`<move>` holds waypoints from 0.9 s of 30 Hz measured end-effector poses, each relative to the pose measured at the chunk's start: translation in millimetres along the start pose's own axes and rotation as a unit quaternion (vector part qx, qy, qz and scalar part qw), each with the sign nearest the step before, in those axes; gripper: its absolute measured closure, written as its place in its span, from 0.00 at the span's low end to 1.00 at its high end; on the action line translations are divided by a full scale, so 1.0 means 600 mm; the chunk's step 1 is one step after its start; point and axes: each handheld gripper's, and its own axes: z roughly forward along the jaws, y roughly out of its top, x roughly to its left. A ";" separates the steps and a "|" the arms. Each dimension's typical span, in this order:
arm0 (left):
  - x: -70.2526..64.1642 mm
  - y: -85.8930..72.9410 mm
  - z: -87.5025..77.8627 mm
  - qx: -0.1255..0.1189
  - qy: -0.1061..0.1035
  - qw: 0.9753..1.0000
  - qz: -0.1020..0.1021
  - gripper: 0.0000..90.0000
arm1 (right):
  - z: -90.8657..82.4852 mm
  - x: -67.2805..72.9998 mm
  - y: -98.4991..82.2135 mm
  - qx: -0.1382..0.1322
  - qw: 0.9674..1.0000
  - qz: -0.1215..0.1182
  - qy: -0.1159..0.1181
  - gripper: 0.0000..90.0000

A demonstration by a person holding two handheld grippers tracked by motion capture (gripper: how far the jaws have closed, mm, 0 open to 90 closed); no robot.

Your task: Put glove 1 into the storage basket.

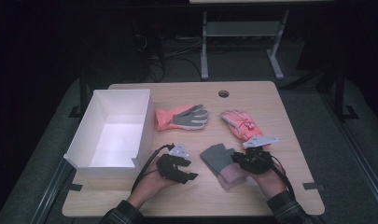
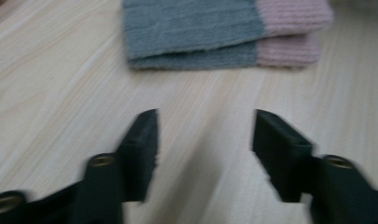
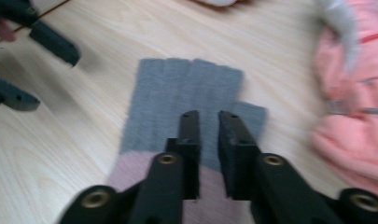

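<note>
A folded pair of grey and pink knit gloves [image 1: 220,164] lies on the wooden table [image 1: 289,186] between my two grippers. My left gripper [image 1: 192,170] stands open just left of the pair, with bare table between its jaws [image 2: 205,135]; the knit gloves [image 2: 200,32] lie a short way ahead of it. My right gripper [image 1: 237,158] hovers over the right edge of the pair. Its jaws [image 3: 208,121] stand almost together above the grey part [image 3: 177,93], with nothing between them. The left gripper [image 3: 37,70] shows at upper left in the right gripper view.
An open white box [image 1: 113,130] stands at the table's left. Behind the pair lie an orange glove with a grey palm [image 1: 182,116] and a pink glove [image 1: 240,123], the latter close to my right gripper [image 3: 354,116]. A cable hole [image 1: 223,94] is near the far edge.
</note>
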 end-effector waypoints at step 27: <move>-0.018 0.065 0.082 0.036 0.009 0.999 0.014 1.00 | -0.005 -0.062 -0.058 0.079 0.996 -0.020 0.033 1.00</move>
